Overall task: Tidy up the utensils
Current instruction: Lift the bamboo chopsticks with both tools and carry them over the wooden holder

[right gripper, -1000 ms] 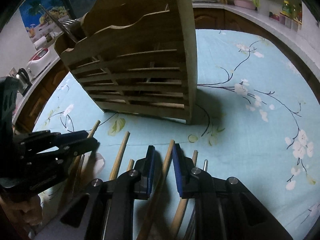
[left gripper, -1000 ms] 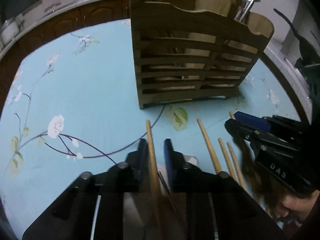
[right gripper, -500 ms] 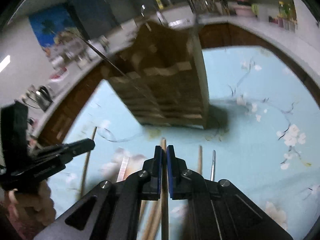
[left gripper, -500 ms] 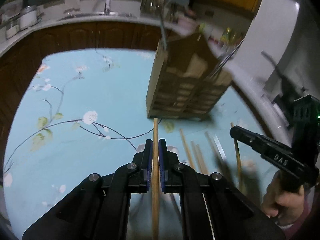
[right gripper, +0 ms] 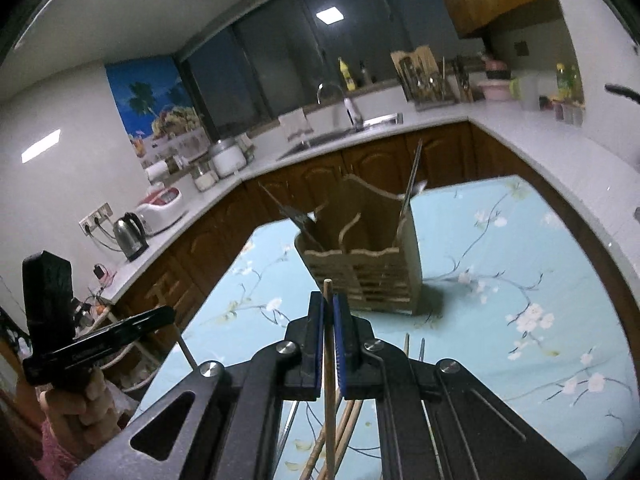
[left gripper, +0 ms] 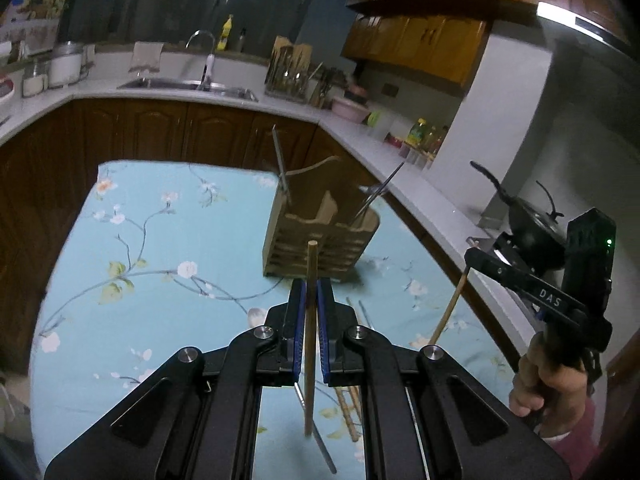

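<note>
A wooden chopstick stands nearly upright between the blue pads of the left gripper, which is clenched on it, its top end poking above the fingertips and its lower end hanging clear of the table. The right gripper is likewise clamped on a second chopstick, held the same way. Ahead of both, on the blue floral cloth, sits the wooden holder, with metal utensils leaning out of its compartments. More chopsticks lie loose on the cloth below the grippers, well short of the holder. A hand grips the right tool's handle in the left view. Behind runs a white counter with a sink.
</note>
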### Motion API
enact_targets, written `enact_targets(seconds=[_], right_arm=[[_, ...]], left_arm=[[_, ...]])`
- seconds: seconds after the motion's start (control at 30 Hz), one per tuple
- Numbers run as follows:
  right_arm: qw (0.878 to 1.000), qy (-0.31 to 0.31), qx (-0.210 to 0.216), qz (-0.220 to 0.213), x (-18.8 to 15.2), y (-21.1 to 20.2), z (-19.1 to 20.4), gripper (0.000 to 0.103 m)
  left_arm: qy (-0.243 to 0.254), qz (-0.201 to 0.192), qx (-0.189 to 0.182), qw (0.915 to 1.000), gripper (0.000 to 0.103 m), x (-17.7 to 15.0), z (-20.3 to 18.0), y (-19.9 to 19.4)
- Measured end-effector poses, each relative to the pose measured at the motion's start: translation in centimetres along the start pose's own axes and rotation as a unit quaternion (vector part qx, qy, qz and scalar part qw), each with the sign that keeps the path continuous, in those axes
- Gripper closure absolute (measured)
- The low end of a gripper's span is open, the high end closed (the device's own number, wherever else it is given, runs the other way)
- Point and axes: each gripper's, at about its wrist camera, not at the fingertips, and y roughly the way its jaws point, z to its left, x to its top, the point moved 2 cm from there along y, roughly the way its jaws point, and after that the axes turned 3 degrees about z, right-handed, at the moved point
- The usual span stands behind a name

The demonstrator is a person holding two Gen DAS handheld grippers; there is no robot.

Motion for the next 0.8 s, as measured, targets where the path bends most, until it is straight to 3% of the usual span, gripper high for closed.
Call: enact_targets(seconds=[0.2, 0.8], right_arm=[[1.000, -0.003, 0.002, -0.029, 1.6, -1.5, -0.1, 0.098], [0.995, 0.022, -0.013, -0.092, 6.0, -1.6, -1.9, 0.098]], left_arm=[[0.009, -0.034, 0.004, 0.9994, 0.098, 1.5, -1.1, -1.6], [0.005, -0.083, 0.011, 0.9965, 0.098, 5.7, -1.7, -1.3]])
